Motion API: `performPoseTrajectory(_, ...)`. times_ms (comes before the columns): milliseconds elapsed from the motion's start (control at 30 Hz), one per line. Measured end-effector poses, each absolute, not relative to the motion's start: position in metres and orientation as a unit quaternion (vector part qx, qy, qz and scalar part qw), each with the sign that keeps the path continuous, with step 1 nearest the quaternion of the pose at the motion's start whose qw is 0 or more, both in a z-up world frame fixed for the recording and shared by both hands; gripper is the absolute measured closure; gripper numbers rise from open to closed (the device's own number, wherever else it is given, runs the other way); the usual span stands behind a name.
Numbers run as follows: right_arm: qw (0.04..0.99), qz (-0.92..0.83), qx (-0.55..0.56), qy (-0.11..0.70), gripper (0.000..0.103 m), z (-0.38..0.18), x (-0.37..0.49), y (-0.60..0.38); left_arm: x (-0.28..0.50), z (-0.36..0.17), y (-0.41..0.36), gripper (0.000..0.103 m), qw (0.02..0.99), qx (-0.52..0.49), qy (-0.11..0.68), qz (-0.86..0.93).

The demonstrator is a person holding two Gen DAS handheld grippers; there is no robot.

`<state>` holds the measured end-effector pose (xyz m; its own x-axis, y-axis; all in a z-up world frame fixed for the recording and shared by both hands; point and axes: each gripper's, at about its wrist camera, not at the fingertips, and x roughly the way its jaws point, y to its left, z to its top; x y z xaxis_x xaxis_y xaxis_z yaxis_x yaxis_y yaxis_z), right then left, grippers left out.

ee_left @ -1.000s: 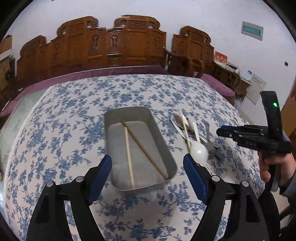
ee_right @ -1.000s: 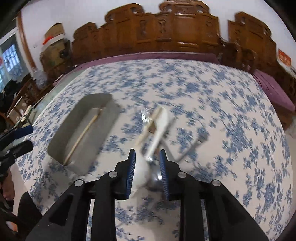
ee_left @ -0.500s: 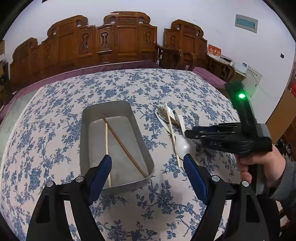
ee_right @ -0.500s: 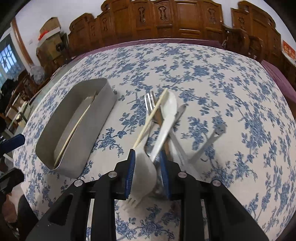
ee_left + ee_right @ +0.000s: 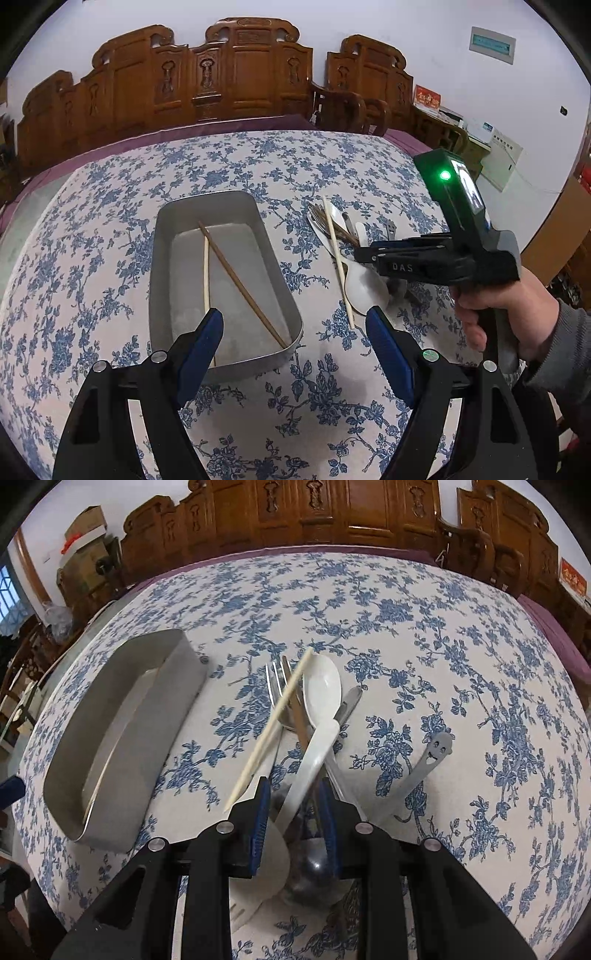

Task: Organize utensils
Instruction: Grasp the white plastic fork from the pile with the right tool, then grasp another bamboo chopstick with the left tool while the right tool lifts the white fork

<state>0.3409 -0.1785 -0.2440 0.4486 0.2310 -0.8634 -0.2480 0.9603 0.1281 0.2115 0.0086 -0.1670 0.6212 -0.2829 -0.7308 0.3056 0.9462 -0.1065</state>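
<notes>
A metal tray (image 5: 162, 280) (image 5: 110, 738) sits on the flowered tablecloth and holds two chopsticks (image 5: 242, 286). To its right lies a pile of utensils: a white spoon (image 5: 321, 690), a metal fork (image 5: 275, 686), a pale chopstick (image 5: 273, 720) (image 5: 337, 254), a second white spoon (image 5: 364, 286) and a metal spoon handle with a smiley face (image 5: 430, 758). My right gripper (image 5: 293, 794) (image 5: 364, 253) is low over the pile, jaws partly open around the white spoon's handle. My left gripper (image 5: 295, 328) is open above the tray's near end, empty.
Carved wooden chairs (image 5: 236, 74) line the far side of the table. The table's purple edge (image 5: 554, 635) shows at the right. Cardboard boxes (image 5: 85, 528) are stacked at the back left.
My right gripper has come down onto the utensil pile and its jaws have opened a little around the white spoon's handle. My left gripper has drifted right along the tray.
</notes>
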Motion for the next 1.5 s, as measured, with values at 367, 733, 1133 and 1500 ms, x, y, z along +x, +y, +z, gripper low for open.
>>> performPoseTrajectory(367, 0.848, 0.143, -0.030, 0.509, 0.090, -0.243, 0.339, -0.173, 0.211, -0.166, 0.001, 0.027, 0.900, 0.016, 0.402, -0.168)
performPoseTrajectory(733, 0.858, 0.169, -0.002, 0.484, 0.092, -0.213, 0.319, -0.208, 0.216, -0.171, -0.023, 0.027, 0.896, 0.030, 0.409, -0.172)
performPoseTrajectory(1133, 0.879, 0.188, 0.036, 0.437, 0.092, -0.187, 0.281, -0.245, 0.255, -0.178, -0.055, 0.041, 0.882, 0.049, 0.434, -0.178)
performPoseTrajectory(1500, 0.882, 0.197, 0.059, 0.424, 0.092, -0.188, 0.259, -0.262, 0.315, -0.208, -0.093, 0.072, 0.848, 0.050, 0.497, -0.175)
